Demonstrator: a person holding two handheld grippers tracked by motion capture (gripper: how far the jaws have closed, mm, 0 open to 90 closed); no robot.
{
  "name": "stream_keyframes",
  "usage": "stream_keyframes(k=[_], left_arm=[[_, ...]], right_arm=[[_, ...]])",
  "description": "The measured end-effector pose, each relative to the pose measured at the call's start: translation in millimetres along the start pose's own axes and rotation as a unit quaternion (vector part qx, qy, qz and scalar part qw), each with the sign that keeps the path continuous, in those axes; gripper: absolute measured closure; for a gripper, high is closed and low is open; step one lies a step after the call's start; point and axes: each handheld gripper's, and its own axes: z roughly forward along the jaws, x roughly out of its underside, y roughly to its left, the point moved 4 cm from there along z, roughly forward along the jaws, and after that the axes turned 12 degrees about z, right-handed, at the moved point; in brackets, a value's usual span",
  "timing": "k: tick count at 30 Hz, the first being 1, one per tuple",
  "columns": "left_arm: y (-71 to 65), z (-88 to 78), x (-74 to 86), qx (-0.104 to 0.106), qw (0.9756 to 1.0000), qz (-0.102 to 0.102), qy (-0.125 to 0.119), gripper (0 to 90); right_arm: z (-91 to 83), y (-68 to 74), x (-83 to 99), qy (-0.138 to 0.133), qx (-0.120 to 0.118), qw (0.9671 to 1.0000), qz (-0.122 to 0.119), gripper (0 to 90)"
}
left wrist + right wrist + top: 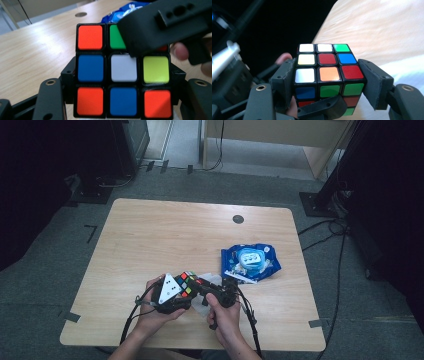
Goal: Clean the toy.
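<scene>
Cube (123,75): glossy plastic w/ smooth stickers. Surface (165,235): pale matt wood. Packet (250,262) at 2 o'clock: shiny blue foil.

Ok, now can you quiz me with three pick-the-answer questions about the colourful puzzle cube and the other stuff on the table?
1. Where is the crinkly blue plastic packet?
A. On the floor
B. On the light wooden table, right of the colourful square-patterned puzzle cube
C. Under the cube

2. In the left gripper view, what colour is the cube's middle square?
A. White
B. Green
C. Black

3. What is happening to the cube?
A. It lies alone on the table
B. It sits inside the packet
C. It is clamped between gripper jaws

Answers:
1 B, since the high view shows the packet lying on the tabletop to the cube's right.
2 A, since the centre sticker is white.
3 C, since the black jaws of the left gripper press on the cube's two sides.
</scene>
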Motion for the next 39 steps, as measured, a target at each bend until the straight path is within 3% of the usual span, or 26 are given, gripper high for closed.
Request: stream_keyframes(k=[2,4,5,7,10,12,14,17,20,22,25,28,31,34,35,37,39], left_arm=[[0.2,1.0,0.7,0.004,1.0,-0.004,0.004,33.5],[0.8,0.6,1.3,0.004,1.0,-0.001,0.005,33.5],[1.3,-0.6,1.4,0.001,1.0,0.005,0.003,33.6],[3.7,-3.3,0.4,0.006,1.0,0.001,-0.005,33.7],[14.8,-8.0,3.0,-0.001,0.9999,-0.015,-0.007,33.8],[26.0,-12.6,7.5,-0.008,0.9996,-0.028,-0.005,33.8],[36.9,-17.0,11.5,-0.02,0.999,-0.039,-0.003,33.8],[46.7,-22.4,14.6,-0.03,0.9983,-0.05,-0.005,33.8],[48.6,-23.7,14.8,-0.033,0.9981,-0.051,-0.006,33.8],[47.2,-23.0,14.5,-0.031,0.9982,-0.051,-0.006,33.8],[44.4,-21.5,14.5,-0.024,0.9986,-0.046,-0.004,33.8],[42.1,-19.8,14.6,-0.02,0.9988,-0.045,-0.003,33.8],[40.5,-19.3,14.0,-0.016,0.9989,-0.044,-0.003,33.8],[40.2,-19.2,13.8,-0.015,0.9989,-0.045,-0.004,33.8],[40.2,-19.1,13.8,-0.013,0.9988,-0.047,-0.005,33.8],[39.9,-19.2,13.8,-0.013,0.9988,-0.047,-0.005,33.8],[39.4,-19.3,13.5,-0.013,0.9988,-0.046,-0.005,33.8]], right_arm=[[0.2,5.9,2.8,-0.01,0.03,0.9972,-0.068,34.2],[1.3,11.7,6.0,-0.013,0.051,0.9898,-0.132,34.2],[1.9,13.8,7.1,-0.014,0.058,0.987,-0.149,34.1],[2.2,16.4,5.9,-0.01,0.051,0.9853,-0.163,33.7],[-6.8,21.2,-5.3,-0.029,0.013,0.9863,-0.162,31.5],[-15.7,20.9,-14.5,-0.051,0.013,0.9845,-0.167,32.9],[-21.4,16.0,-19.9,-0.061,0.031,0.9813,-0.18,35.6],[-17.3,2.7,-18.4,-0.048,0.087,0.9719,-0.213,39.8],[-0.4,-16.1,-10.5,-0.005,0.138,0.9633,-0.23,37.4],[10.2,-28.4,-4.5,0.012,0.172,0.9538,-0.246,36.9],[21.9,-41.1,1.2,0.037,0.204,0.941,-0.267,36.9],[29.3,-50.6,1.6,0.051,0.225,0.9354,-0.268,37.4],[32.8,-56.9,2.7,0.057,0.248,0.9273,-0.274,39.6],[33.8,-57.1,4.2,0.059,0.256,0.9209,-0.289,40.0],[34.2,-56.9,5.1,0.06,0.259,0.9179,-0.294,41.1],[34.7,-56.5,7.0,0.062,0.27,0.9079,-0.314,43.3],[34.5,-56.0,8.1,0.06,0.273,0.9061,-0.318,46.5]])
